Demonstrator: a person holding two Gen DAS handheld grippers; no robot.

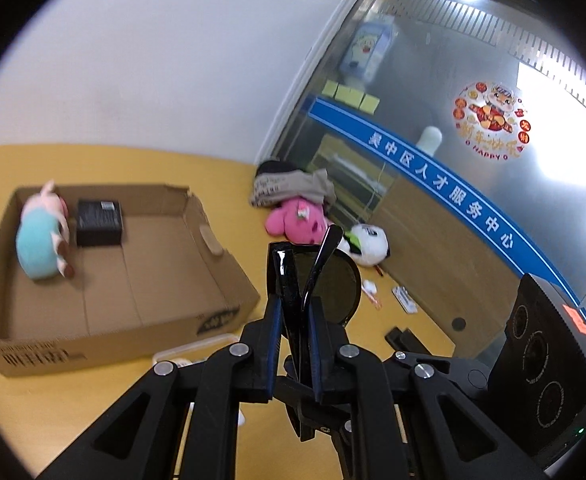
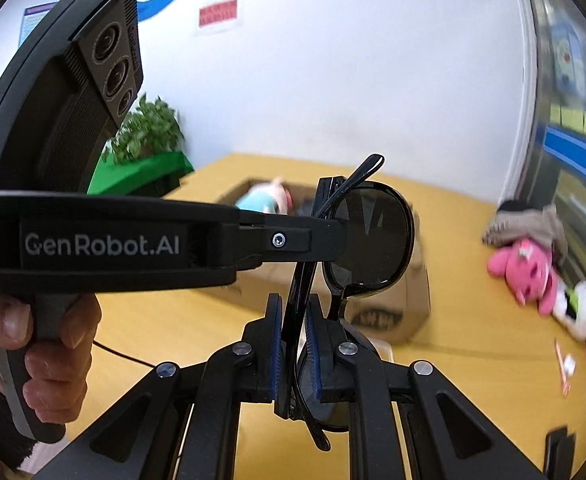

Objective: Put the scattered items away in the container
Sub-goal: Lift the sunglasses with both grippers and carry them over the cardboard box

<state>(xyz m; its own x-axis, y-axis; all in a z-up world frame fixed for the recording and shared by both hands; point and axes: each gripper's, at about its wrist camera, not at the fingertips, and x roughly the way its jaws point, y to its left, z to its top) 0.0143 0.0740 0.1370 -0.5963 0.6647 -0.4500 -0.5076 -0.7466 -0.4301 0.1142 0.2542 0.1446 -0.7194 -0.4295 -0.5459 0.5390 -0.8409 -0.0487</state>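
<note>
A: Carry step, we reckon. Both tongs are clamped on one pair of sunglasses [image 1: 325, 280]: our left gripper [image 1: 296, 312] pinches the folded frame, and our right gripper [image 2: 295, 340] pinches the same pair lower down. In the right wrist view the left tool reaches in from nine o'clock.

B: And the cardboard box [image 1: 229, 280]?

A: At nine to ten o'clock of the glasses in the left view, on the yellow table [image 1: 93, 392]. A blue plush [image 1: 41, 240] and a black box [image 1: 99, 222] already lie inside. A pink plush [image 1: 297, 222] and a white plush [image 1: 367, 244] remain out, near one o'clock.

B: Next?

A: We judge: swing over the open floor of the box, lower, then loosen both grips together.
</note>
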